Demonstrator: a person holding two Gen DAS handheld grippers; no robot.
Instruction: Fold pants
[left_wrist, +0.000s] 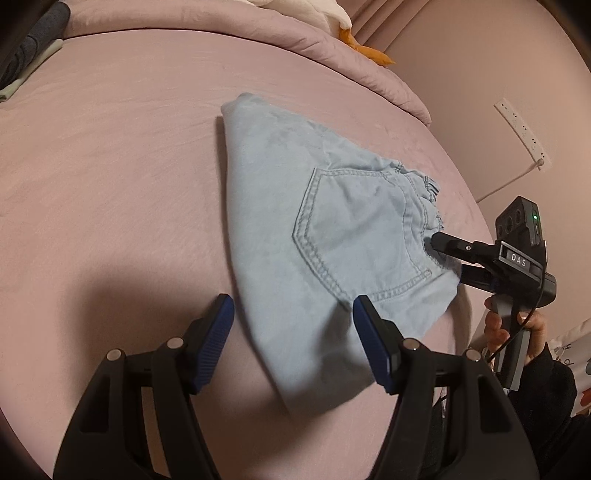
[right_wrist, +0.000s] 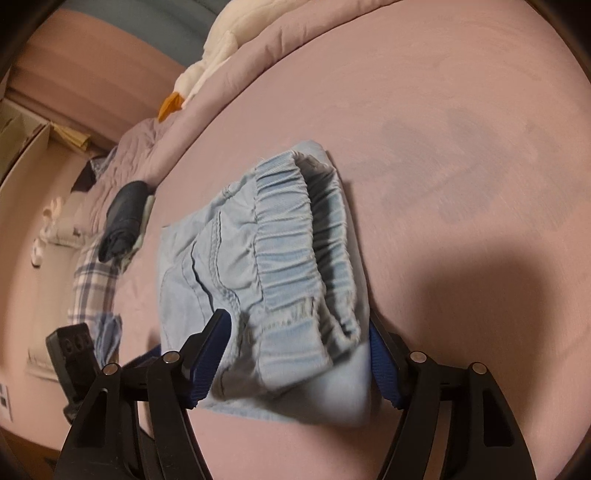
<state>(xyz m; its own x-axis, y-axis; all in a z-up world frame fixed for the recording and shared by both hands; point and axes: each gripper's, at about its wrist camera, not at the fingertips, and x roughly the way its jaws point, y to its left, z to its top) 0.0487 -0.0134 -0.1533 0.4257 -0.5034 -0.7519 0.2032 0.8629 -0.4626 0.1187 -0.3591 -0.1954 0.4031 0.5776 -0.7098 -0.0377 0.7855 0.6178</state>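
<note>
With both sets of jaws spread and pinching nothing, fold looks nearly finished. Left gripper (left_wrist: 293, 341) straddles near edge of pale denim pants (left_wrist: 314, 229); right gripper (right_wrist: 299, 354) brackets ruched elastic waistband (right_wrist: 291, 243). Pants lie compact on pink bed sheet (left_wrist: 110, 166), back pocket (left_wrist: 354, 232) up. Left, perhaps: a final smoothing.

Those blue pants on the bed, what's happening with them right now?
A person is folding light blue pants on a pink bed, holding a tool in each hand. The pants lie in a compact folded bundle. The right tool straddles the elastic waistband with jaws open; the left tool sits open over the near edge. Neither grips the fabric.
</note>
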